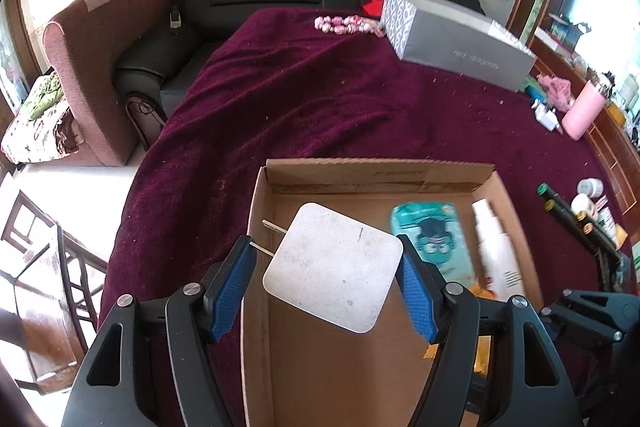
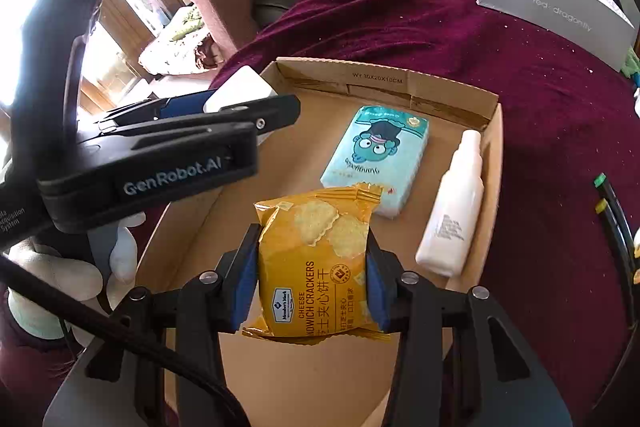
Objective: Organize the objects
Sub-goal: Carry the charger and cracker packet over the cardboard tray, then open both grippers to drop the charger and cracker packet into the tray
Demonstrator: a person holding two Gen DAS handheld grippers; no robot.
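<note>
- The dark maroon fuzzy cloth [image 1: 300, 99] covers the worktop and carries everything; the landmark here is the shallow brown cardboard tray [image 2: 400, 83], sitting on it near the front edge.
- Beyond the tray's far wall, at the back right of the cloth, a long grey rectangular box [image 1: 460, 35] lies on its side, with a string of pink beads [image 1: 344, 23] just beside its left end.
- Over the tray's left wall, the left gripper [image 1: 328, 277] has its jaws spread wide around a white square charger with rounded corners [image 1: 334, 269]; the blue pads [image 1: 416, 291] touch opposite corners and two metal prongs stick out to the left.
- Above the tray's near half, the right gripper [image 2: 312, 287] has its jaws closed in on a yellow foil packet of cheese sandwich crackers [image 2: 316, 259], held upright between the blue pads.
- Inside the tray, flat on its floor towards the far right, lies a light blue tissue pack with a cartoon face [image 2: 376, 157].
- Along the tray's right wall lies a white plastic spray bottle [image 2: 452, 215], on its side, nozzle towards the far wall.
- Right of the tray, on the cloth, are black marker pens with coloured caps [image 1: 568, 211] and, further back, a pink cylindrical bottle [image 1: 582, 109].
</note>
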